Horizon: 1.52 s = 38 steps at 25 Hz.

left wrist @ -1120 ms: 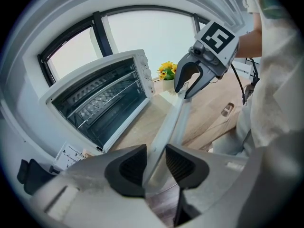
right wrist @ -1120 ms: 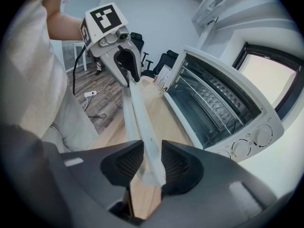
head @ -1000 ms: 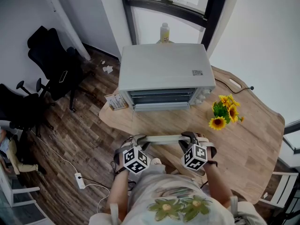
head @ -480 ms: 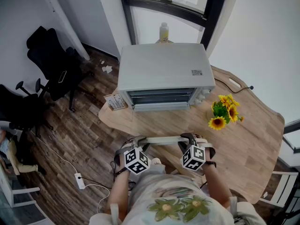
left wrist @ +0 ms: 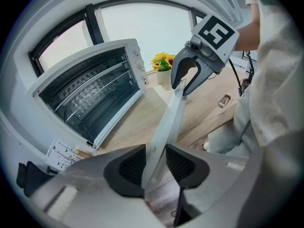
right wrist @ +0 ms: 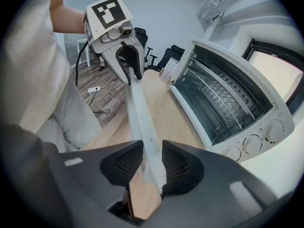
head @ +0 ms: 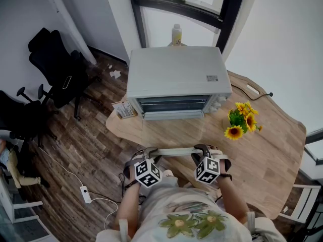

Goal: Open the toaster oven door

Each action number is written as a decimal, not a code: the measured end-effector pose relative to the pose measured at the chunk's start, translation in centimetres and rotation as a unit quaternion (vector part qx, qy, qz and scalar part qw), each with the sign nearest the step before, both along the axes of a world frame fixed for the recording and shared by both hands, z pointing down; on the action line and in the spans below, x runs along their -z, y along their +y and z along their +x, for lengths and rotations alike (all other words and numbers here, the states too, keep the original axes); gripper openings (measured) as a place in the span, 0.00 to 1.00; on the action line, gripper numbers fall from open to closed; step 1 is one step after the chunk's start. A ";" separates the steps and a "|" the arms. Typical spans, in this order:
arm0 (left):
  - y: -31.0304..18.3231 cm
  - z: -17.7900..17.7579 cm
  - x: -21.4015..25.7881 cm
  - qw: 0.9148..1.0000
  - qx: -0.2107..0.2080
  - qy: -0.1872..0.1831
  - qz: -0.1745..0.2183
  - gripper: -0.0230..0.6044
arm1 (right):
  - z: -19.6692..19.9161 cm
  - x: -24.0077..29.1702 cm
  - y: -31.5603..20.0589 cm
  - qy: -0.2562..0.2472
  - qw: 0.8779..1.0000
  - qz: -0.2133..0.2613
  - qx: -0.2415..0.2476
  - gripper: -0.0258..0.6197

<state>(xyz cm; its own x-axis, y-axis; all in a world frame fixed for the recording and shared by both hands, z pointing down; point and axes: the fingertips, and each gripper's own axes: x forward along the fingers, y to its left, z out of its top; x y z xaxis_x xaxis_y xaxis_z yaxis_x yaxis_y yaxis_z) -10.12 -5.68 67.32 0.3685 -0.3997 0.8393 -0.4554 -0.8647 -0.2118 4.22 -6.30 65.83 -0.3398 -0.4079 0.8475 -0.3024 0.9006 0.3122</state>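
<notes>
The silver toaster oven (head: 174,77) stands at the back of the wooden table (head: 272,150), its glass door swung down and its racks bare in the left gripper view (left wrist: 85,99) and the right gripper view (right wrist: 228,103). The door's pale handle bar (head: 174,150) lies near the table's front edge. My left gripper (head: 151,151) is shut on the bar's left end (left wrist: 166,127), the bar running between its pads (left wrist: 154,163). My right gripper (head: 199,149) is shut on the right end (right wrist: 140,113), pads on either side (right wrist: 148,163). Each gripper shows in the other's view: right (left wrist: 184,82), left (right wrist: 129,65).
A pot of sunflowers (head: 241,120) stands right of the oven. A printed card (head: 124,109) leans at its left corner, and a bottle (head: 177,35) is behind it on the sill. Office chairs (head: 55,64) and a power strip (head: 86,194) are on the floor at left.
</notes>
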 end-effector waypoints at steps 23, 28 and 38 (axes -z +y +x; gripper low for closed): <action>0.8 0.1 -2.7 0.999 -0.008 -0.008 -0.040 0.26 | 0.0 -2.8 0.7 0.030 0.999 -0.027 0.012 0.25; 0.9 0.1 -3.2 0.999 -0.011 -0.008 -0.050 0.26 | 0.0 -3.3 0.8 0.030 0.999 -0.032 0.012 0.25; 0.8 0.1 -3.2 0.998 -0.005 0.006 -0.058 0.27 | -0.1 -3.2 0.5 -0.003 1.000 -0.016 -0.014 0.26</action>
